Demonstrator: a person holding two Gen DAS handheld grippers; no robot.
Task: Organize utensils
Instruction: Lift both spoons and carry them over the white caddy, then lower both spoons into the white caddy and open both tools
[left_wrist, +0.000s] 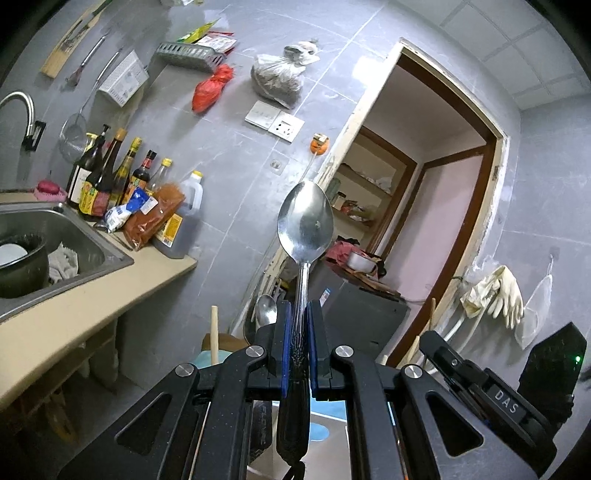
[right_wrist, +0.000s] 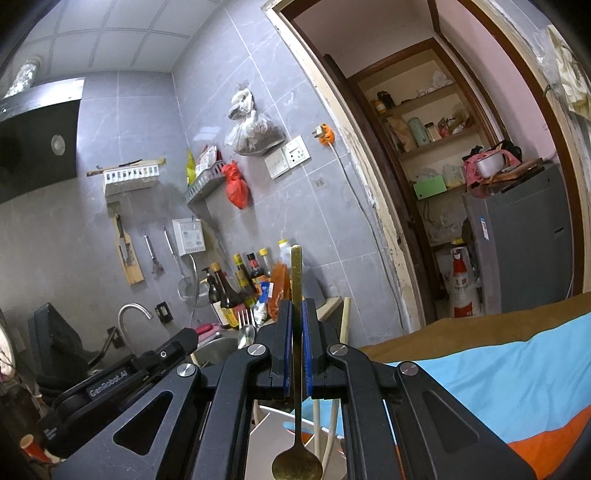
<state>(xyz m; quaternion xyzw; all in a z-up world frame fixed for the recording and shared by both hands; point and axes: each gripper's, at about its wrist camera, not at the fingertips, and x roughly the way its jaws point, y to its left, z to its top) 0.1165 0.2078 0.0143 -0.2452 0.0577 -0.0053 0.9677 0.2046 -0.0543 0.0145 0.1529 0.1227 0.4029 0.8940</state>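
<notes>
My left gripper (left_wrist: 298, 314) is shut on the handle of a large steel spoon (left_wrist: 305, 221), whose bowl points up and away in the air. My right gripper (right_wrist: 297, 314) is shut on a thin brass-coloured spoon (right_wrist: 296, 280); its handle end sticks up past the fingers and its bowl (right_wrist: 296, 468) hangs below, over a white holder (right_wrist: 269, 435). Another steel spoon (left_wrist: 266, 310) and a wooden stick (left_wrist: 214, 332) show just behind my left fingers. A fork (right_wrist: 244, 318) and a spoon (right_wrist: 246, 335) stand beside my right fingers. The other gripper shows in each view's edge.
A steel sink (left_wrist: 55, 236) with a dark pot sits in the beige counter (left_wrist: 74, 317) on the left. Sauce bottles (left_wrist: 110, 177) and an oil jug (left_wrist: 184, 221) stand against the tiled wall. A blue and orange cloth (right_wrist: 498, 373) covers the surface at right. A doorway (left_wrist: 424, 221) opens behind.
</notes>
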